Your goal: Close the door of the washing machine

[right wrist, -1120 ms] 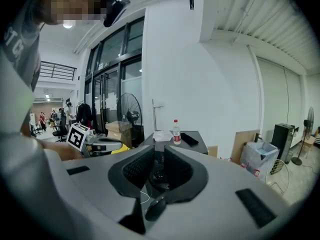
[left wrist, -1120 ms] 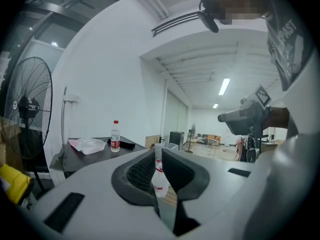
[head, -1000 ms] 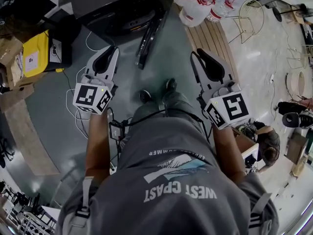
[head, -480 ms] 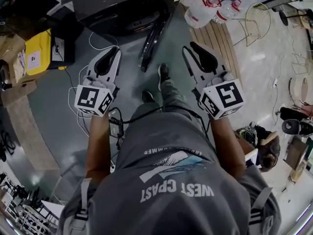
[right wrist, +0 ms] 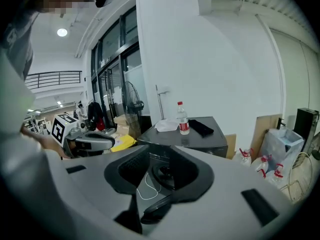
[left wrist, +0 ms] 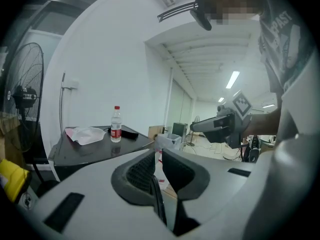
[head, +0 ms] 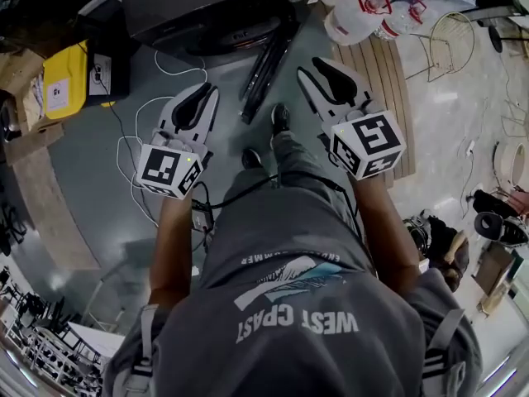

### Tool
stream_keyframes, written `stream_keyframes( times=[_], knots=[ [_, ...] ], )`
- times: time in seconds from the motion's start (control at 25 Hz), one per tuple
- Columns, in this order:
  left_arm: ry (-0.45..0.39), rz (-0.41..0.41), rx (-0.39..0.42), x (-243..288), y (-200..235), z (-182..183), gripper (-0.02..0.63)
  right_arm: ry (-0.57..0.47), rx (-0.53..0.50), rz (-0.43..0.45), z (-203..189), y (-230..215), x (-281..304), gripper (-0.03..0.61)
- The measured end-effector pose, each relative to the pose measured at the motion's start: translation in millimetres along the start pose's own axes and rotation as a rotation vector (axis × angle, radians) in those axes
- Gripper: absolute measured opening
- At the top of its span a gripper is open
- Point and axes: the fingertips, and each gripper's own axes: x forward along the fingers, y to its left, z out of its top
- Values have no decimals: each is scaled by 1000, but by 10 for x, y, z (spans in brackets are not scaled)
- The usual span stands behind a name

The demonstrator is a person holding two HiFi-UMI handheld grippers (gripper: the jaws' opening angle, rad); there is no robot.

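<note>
Two handheld grippers, one per hand, both empty. Left gripper (head: 205,93) sits at centre left of the head view; in its own view (left wrist: 159,154) the jaws are narrow, only a thin slit between the pads and nothing in it. Right gripper (head: 312,66) sits at centre right; in its own view (right wrist: 159,156) the jaws are wide, have just been opening, and nothing is between them.

One dark grey front-loading washing machine (head: 207,7) at top centre of the head view. Its one round dark door (head: 266,63) hangs open, seen edge-on, slanting down from the machine front between the two grippers and touching neither. In the right gripper view the drum opening (right wrist: 162,174) shows through the jaw gap.

On the machine top:
- one clear plastic bottle with red cap and red label (right wrist: 183,119), upright
- one crumpled white sheet (right wrist: 166,125), just left of the bottle
- one flat black object (right wrist: 201,128), just right of the bottle

Around it in the head view:
- one yellow box (head: 62,81), upper left
- one loose white cable (head: 136,139) on the grey floor
- one slatted wooden pallet (head: 372,73), upper right
- a cluster of white plastic jugs with red handles (head: 355,15) above the pallet, count unclear
- two dark shoes (head: 279,118) on the person, below the door

One standing fan (left wrist: 22,94) at the left edge of the left gripper view.
</note>
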Motion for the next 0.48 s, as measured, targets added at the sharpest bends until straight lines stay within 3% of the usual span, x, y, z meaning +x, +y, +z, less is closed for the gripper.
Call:
stream_keyframes(
  times=[0.48],
  knots=[
    [84, -15, -75, 487, 108, -504, 59, 162, -18, 87, -519, -265, 787, 166]
  ],
)
